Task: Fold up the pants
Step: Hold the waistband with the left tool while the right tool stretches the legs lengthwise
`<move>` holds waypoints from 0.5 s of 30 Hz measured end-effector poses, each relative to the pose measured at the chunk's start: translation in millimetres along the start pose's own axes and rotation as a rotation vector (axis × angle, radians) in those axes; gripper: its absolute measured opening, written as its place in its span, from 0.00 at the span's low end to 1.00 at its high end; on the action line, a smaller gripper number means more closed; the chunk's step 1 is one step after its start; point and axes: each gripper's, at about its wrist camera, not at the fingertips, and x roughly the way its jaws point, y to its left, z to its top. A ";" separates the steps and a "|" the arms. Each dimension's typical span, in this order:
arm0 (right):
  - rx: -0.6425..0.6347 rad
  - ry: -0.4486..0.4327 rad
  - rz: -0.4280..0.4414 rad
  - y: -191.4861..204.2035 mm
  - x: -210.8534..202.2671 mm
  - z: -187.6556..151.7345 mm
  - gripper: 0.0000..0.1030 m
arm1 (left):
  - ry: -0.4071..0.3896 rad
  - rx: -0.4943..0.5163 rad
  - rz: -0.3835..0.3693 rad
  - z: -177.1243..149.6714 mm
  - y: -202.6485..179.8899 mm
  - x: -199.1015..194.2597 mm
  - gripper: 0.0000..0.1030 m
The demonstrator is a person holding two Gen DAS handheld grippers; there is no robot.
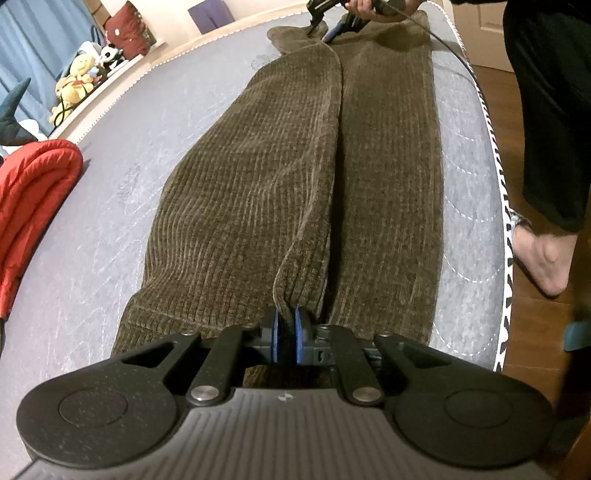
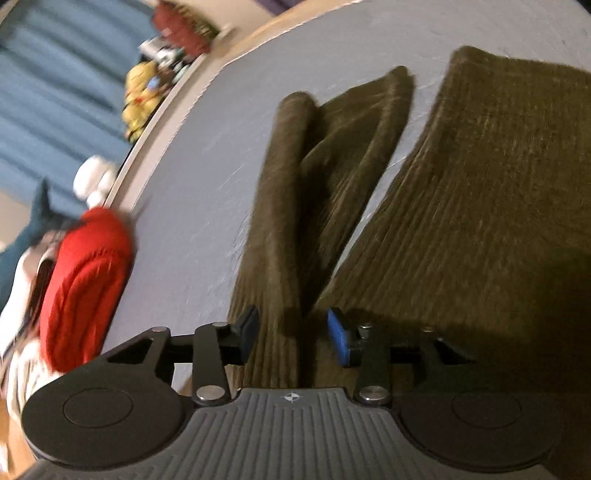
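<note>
Corduroy pants (image 1: 295,177) flat along mattress (image 1: 110,229) right edge — thick, limp, grippy. Left gripper (image 1: 287,330) clamped on hem fold; right gripper (image 2: 291,338) apart over waistband — best hold at doubled edges.

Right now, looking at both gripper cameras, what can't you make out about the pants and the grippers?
- Left wrist view: the pants hem edge is hidden under the left gripper.
- Left wrist view: the right gripper is far, partly cut off by the top edge.
- Right wrist view: motion blur smears the corduroy.
</note>
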 end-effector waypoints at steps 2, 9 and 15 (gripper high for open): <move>0.029 -0.004 0.001 -3.7 11.1 5.8 0.43 | -0.002 -0.004 -0.004 0.0 2.4 0.9 0.10; -0.026 -0.019 0.092 7.5 14.5 15.2 0.08 | -0.008 -0.012 -0.003 -1.6 4.4 3.1 0.10; -0.093 -0.104 0.104 28.9 -32.1 21.0 0.02 | -0.039 -0.037 -0.010 -2.4 10.4 -6.6 0.05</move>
